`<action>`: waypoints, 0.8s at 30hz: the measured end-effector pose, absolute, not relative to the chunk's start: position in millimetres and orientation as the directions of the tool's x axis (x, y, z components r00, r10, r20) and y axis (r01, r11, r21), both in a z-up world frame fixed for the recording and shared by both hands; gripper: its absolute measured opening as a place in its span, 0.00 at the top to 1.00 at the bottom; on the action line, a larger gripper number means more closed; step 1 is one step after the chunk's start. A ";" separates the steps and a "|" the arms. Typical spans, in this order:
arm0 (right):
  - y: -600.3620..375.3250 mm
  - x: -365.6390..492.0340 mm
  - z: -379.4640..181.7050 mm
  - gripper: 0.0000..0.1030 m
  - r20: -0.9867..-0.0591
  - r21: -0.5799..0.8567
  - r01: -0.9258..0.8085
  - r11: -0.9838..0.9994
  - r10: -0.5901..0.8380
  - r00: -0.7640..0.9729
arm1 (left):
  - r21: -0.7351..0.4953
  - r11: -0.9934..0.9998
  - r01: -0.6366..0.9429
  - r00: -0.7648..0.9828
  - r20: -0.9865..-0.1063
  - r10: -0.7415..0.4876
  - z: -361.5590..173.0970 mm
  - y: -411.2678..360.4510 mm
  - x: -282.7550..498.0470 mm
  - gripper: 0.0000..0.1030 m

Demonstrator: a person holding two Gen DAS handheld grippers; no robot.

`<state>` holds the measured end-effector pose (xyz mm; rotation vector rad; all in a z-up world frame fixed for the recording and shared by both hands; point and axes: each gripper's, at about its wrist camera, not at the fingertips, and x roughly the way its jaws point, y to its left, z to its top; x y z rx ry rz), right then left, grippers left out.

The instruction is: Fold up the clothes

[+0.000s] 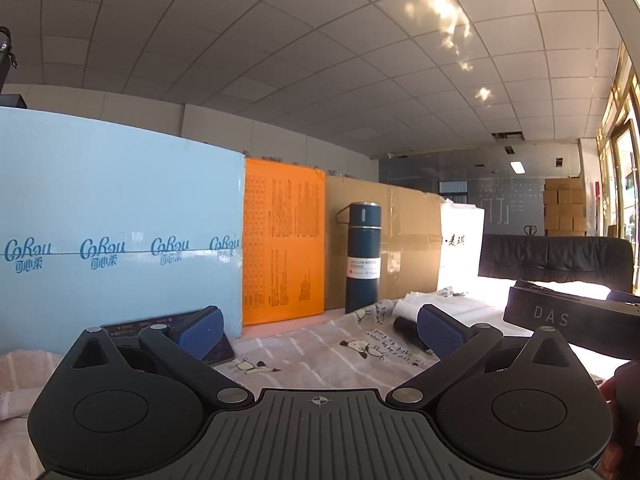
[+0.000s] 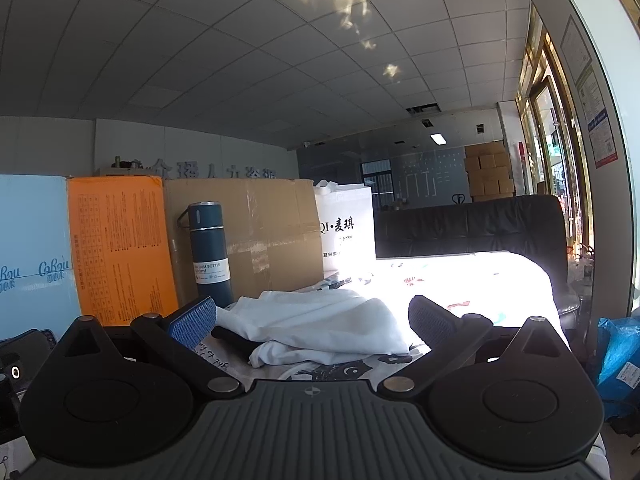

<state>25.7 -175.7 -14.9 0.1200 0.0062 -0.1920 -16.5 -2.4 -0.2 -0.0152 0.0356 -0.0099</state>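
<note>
A white garment (image 2: 320, 328) lies crumpled on a cartoon-print sheet (image 1: 320, 352), right in front of my right gripper (image 2: 316, 320). That gripper is open and empty, its blue-padded fingers on either side of the cloth's near edge, not touching it. A bit of the white garment shows far right in the left wrist view (image 1: 424, 304). My left gripper (image 1: 320, 332) is open and empty, low over the printed sheet, left of the garment. The other gripper's black body (image 1: 568, 320) shows at the right of the left wrist view.
A dark blue vacuum bottle (image 1: 362, 256) stands at the back against a cardboard box (image 1: 400, 240). An orange box (image 1: 284, 240), a light blue box (image 1: 120, 240) and a white bag (image 2: 348, 232) line the back. A dark phone-like slab (image 1: 216, 348) lies left. A black sofa (image 2: 472, 228) is behind.
</note>
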 end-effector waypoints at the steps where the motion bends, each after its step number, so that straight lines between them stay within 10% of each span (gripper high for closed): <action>1: -175.8 25.9 -14.8 0.00 -0.018 0.118 0.191 0.975 -0.190 0.982 | -0.015 1.000 0.010 0.999 -0.036 -0.010 -0.2 -2.5 -16.7 0.00; 24: -175.9 25.7 -14.8 0.00 -0.018 0.119 0.190 0.975 -0.189 0.982 | -0.015 1.000 0.013 0.999 -0.047 -0.014 0.1 -3.1 -15.9 0.00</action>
